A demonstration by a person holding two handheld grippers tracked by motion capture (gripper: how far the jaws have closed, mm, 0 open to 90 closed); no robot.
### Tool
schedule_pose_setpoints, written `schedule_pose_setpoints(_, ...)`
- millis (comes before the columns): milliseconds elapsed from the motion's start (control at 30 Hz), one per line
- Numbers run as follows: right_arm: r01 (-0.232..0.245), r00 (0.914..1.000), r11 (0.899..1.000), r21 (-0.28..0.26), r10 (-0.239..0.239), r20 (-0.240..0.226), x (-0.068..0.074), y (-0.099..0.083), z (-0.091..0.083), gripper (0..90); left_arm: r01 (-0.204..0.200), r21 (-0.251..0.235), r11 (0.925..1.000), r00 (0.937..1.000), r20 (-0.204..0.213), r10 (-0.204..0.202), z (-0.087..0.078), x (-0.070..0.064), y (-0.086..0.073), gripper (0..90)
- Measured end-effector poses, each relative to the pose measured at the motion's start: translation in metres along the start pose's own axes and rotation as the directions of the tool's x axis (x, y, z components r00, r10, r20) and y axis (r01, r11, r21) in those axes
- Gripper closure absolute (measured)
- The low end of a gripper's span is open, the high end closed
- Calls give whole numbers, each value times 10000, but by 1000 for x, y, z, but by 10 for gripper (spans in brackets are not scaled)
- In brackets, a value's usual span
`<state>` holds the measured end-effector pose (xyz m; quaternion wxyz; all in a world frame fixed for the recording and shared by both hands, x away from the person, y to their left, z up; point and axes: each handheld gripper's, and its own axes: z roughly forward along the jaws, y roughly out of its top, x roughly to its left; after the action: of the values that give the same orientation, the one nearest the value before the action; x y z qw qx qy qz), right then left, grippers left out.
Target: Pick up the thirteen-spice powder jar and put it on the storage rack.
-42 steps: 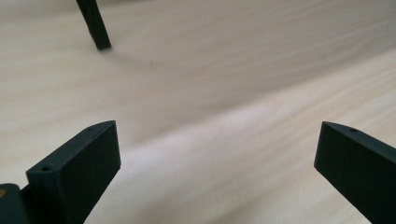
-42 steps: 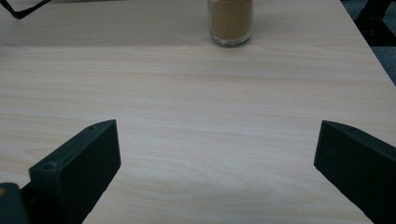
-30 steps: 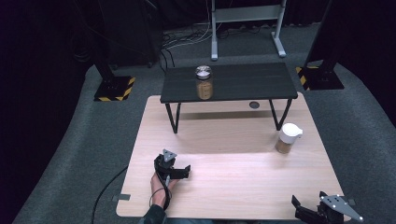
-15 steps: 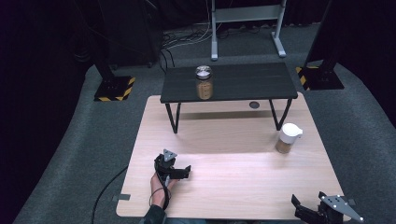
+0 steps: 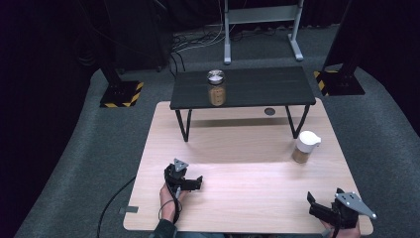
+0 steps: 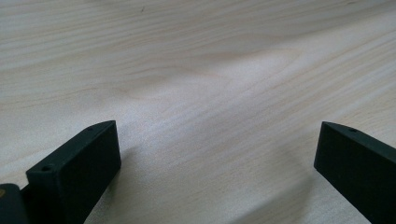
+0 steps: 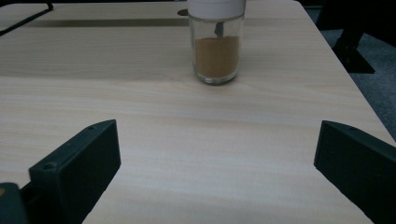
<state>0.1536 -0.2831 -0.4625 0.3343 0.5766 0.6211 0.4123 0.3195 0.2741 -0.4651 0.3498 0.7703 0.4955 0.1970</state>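
Observation:
A glass jar with a white lid (image 5: 305, 147) (image 7: 216, 42), part full of brown powder, stands on the wooden table (image 5: 237, 148) at its right side. A second glass jar with a metal lid (image 5: 216, 88) and brown contents stands on the low black table (image 5: 277, 89) at the back. My left gripper (image 5: 190, 182) rests low on the wood at the front left, jaws wide apart over bare tabletop (image 6: 210, 93). My right gripper (image 5: 319, 208) sits at the front right corner, open, facing the white-lidded jar from some way off. Nothing lies between either pair of jaws.
The black table's legs (image 5: 184, 126) stand on the wooden top at the back. A round cable hole (image 5: 269, 111) lies under it. A cable (image 5: 111, 203) trails off the left edge to the grey carpet. Dark stands with yellow-black bases (image 5: 119, 94) flank the back.

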Motion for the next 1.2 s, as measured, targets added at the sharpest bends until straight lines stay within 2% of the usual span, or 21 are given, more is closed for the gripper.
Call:
schedule_pose_setpoints(133,52,9998,10000,30,-52,-175,-5,8,20,0,19,-14,10000,10000,23,-18,0,0,0,0)
schedule_pose_setpoints(167,52,9998,10000,30,-52,-175,-5,8,20,0,19,-14,10000,10000,23,-18,0,0,0,0)
schedule_pose_setpoints(200,-39,9998,10000,20,40,-211,-7,11,30,0,2,-4,10000,10000,16,-2,0,0,0,0)
schedule_pose_setpoints(300,-84,9994,9999,-127,79,-341,-11,14,45,0,-59,11,10000,10000,38,59,0,1,0,0)
schedule_pose_setpoints(367,54,9994,9996,-267,-63,-333,-12,17,57,0,0,-15,10000,10000,78,0,0,1,0,0)
schedule_pose_setpoints(533,-147,9982,9995,-277,130,-585,-20,26,85,0,-27,-13,10000,9999,119,27,0,2,0,0)
schedule_pose_setpoints(700,-27,9980,9997,-235,12,-632,-22,35,112,0,-13,-25,10000,9999,148,14,0,3,0,0)
schedule_pose_setpoints(800,-43,9979,9998,-186,30,-653,-24,35,123,0,-26,-21,10000,9999,162,27,0,3,0,0)
schedule_pose_setpoints(867,-255,9959,9995,-185,238,-877,-29,37,131,0,-87,-17,10000,9998,162,87,0,3,0,0)
schedule_pose_setpoints(1000,-169,9970,9988,-455,134,-761,-28,38,141,0,-88,-23,10000,9998,181,89,0,3,0,0)
schedule_pose_setpoints(1100,-222,9952,9976,-661,157,-969,-32,39,146,0,-91,-9,10000,9998,175,91,1,2,0,0)
schedule_pose_setpoints(1200,-157,9956,9951,-978,66,-934,-32,39,150,0,-108,-2,9999,9998,172,108,1,2,0,0)
